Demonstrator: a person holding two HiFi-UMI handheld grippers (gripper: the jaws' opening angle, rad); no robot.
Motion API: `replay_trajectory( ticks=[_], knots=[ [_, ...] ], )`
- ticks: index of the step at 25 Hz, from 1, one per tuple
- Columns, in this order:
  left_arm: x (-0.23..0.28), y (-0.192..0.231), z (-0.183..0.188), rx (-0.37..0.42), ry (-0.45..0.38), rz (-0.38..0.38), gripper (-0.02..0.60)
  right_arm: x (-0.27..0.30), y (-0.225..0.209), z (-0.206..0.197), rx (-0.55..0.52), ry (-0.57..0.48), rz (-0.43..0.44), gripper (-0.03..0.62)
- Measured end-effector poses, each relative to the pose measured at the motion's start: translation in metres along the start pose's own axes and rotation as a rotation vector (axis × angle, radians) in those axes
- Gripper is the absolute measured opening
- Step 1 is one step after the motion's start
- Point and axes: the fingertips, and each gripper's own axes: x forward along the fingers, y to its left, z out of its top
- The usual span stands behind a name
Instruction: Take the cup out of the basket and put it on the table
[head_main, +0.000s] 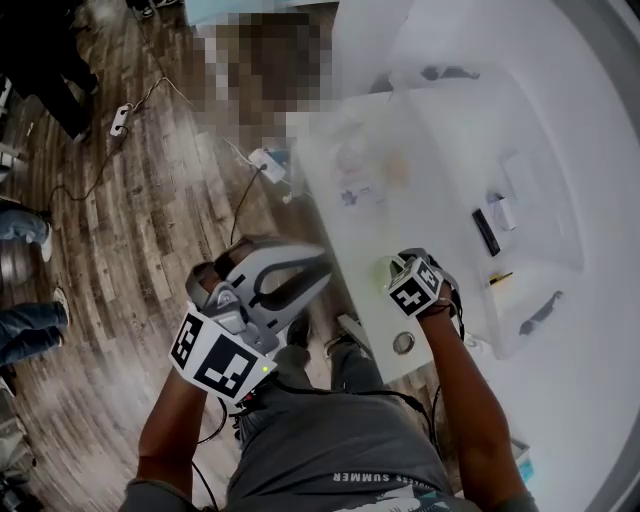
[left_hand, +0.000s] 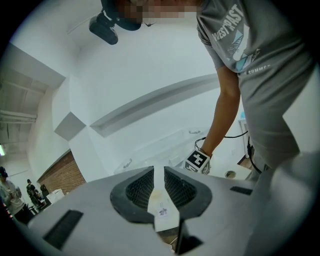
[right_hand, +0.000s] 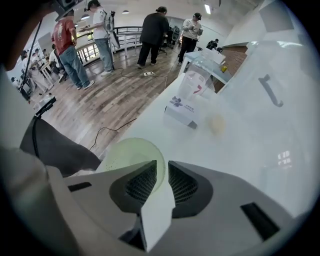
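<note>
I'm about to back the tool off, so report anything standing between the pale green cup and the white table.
Nothing visible does. The pale green plastic cup seems to sit on the white table, its rim in the gap of the open right tool. The small white box stands farther along, apart.

The pale green round cup stands upright, mouth up, on the white table, near its edge.
</note>
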Motion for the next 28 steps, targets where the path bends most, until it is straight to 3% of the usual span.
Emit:
replay_trajectory(
  ticks=[5, 9, 10, 14, 20, 28],
  knots=[
    [-0.002, 0.001, 0.003, 0.004, -0.008, -0.001, 0.057, -0.027, -0.013, 0.012, 0.045, -0.104, -0.099, 0.074],
    [-0.007, 0.002, 0.007, 0.002, -0.014, -0.001, 0.057, -0.086, -0.021, 0.039, 0.038, -0.311, -0.264, 0.072],
    [-0.008, 0.001, 0.009, 0.002, -0.016, -0.002, 0.057, -0.103, -0.020, 0.045, 0.034, -0.366, -0.290, 0.024],
    [-0.011, -0.003, 0.014, 0.004, -0.025, -0.009, 0.057, -0.158, -0.009, 0.055, 0.036, -0.499, -0.334, 0.011],
    [-0.014, -0.012, 0.025, 0.020, -0.039, -0.026, 0.057, -0.228, 0.004, 0.040, 0.086, -0.596, -0.408, 0.011],
    [-0.015, -0.035, 0.042, 0.053, -0.046, -0.051, 0.057, -0.284, 0.034, -0.013, 0.145, -0.643, -0.475, 0.011]
  ],
)
